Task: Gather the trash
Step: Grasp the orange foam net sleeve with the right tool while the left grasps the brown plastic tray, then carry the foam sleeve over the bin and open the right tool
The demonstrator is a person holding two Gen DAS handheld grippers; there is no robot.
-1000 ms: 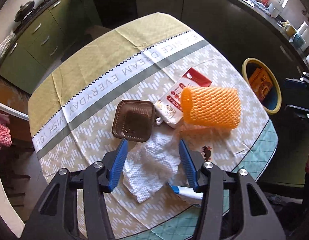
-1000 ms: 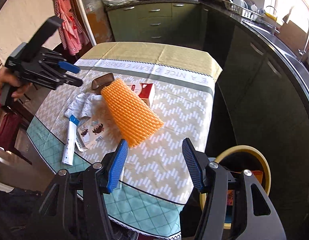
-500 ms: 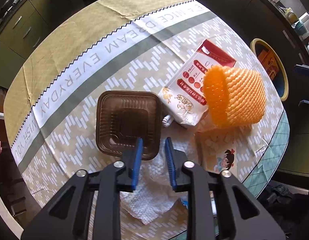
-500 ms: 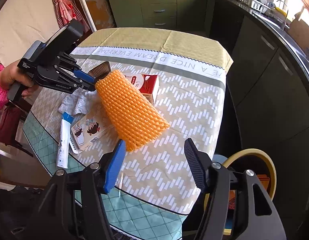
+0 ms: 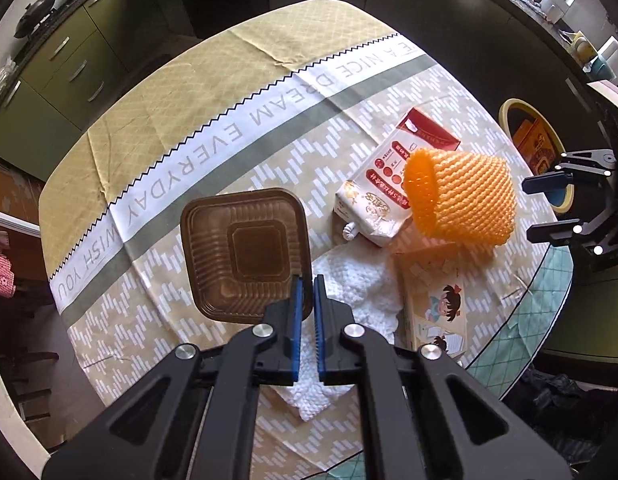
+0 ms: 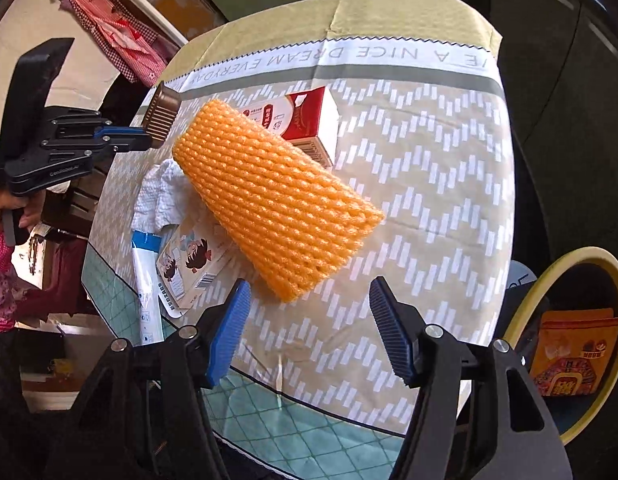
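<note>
Left gripper (image 5: 305, 296): its jaws are pressed together on the near rim of the brown plastic tray (image 5: 245, 252). A thin rim is the only part narrow enough for the jaws.
Tray: in the right wrist view it hangs tilted, clear of the counter (image 6: 429, 152), at the left edge.
Change on the left: one second ago the jaws were wide apart over the white paper towel (image 5: 349, 280) and the tray lay flat; half a second ago they were closing on the rim; now the tray is lifted.
Right gripper (image 6: 309, 328): jaws apart and holding nothing, at the near edge, just in front of the orange foam net (image 6: 273, 204).
Change on the right: it has come closer to the net, probably to take it next.
Other trash: the red and white box (image 6: 309, 120), the cartoon card (image 6: 189, 264) and the white tube (image 6: 147, 280) lie near the left edge.
Bin (image 6: 517, 320): a yellow-rimmed bin stands on the floor beside the counter, near the right gripper, so it is the likely place for the trash.
</note>
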